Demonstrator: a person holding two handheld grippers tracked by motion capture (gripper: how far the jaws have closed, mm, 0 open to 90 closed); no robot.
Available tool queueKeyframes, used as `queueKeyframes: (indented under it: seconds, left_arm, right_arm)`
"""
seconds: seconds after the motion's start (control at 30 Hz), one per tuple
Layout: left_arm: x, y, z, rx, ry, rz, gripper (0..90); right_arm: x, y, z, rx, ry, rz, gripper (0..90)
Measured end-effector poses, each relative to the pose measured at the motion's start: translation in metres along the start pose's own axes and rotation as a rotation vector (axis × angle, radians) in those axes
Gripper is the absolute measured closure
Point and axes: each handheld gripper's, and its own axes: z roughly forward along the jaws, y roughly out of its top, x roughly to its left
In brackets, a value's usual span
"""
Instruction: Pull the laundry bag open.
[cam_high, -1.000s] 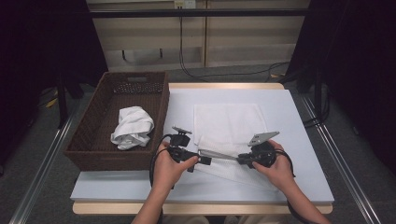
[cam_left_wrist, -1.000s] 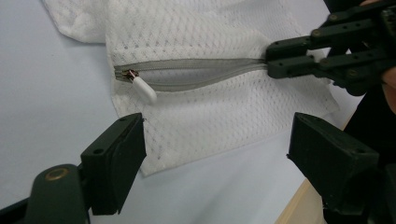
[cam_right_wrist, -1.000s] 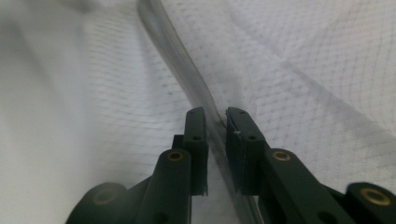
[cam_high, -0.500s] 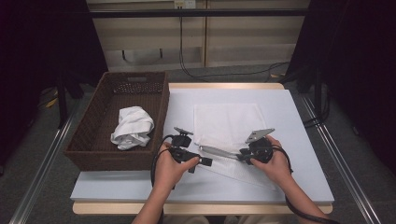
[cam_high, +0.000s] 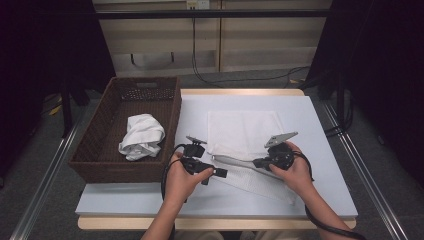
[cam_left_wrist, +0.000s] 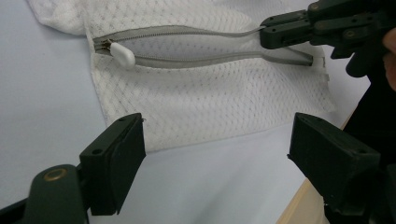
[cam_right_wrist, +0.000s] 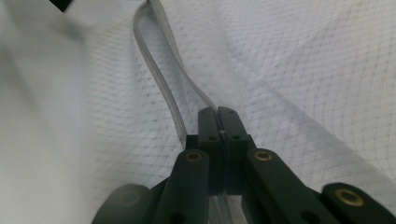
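Mesh bag (cam_left_wrist: 205, 100) with zipper (cam_left_wrist: 196, 44) open; right gripper (cam_right_wrist: 217, 122) just clamped on upper zipper edge; left gripper (cam_left_wrist: 217, 149) wide, empty; folded towel (cam_high: 244, 132) not yet inserted.

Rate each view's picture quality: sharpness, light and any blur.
High view: the table is evenly lit, the room around it falls to black, and the mesh laundry bag shows little detail. Left gripper view: mesh and white zipper pull are crisp, while the near jaws soften. Right gripper view: the right tool is sharp and shut on the zipper tape; the far mesh blurs.
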Motion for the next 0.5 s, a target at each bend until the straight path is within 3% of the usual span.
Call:
queueKeyframes:
  seconds: [0.3, 0.4, 0.5]
  left_arm:
    - [-0.001, 0.0, 0.001, -0.006, 0.001, 0.018, 18.5]
    - [-0.001, -0.001, 0.005, -0.011, 0.014, 0.013, 19.0]
    - [0.002, -0.002, 0.01, 0.023, 0.031, 0.041, 19.5]
  right_arm:
    - [0.01, 0.006, -0.013, -0.013, 0.076, 0.005, 90.0]
    - [0.01, 0.005, -0.015, -0.018, 0.069, 0.015, 89.9]
    - [0.007, 0.001, -0.012, -0.018, 0.072, 0.036, 89.9]
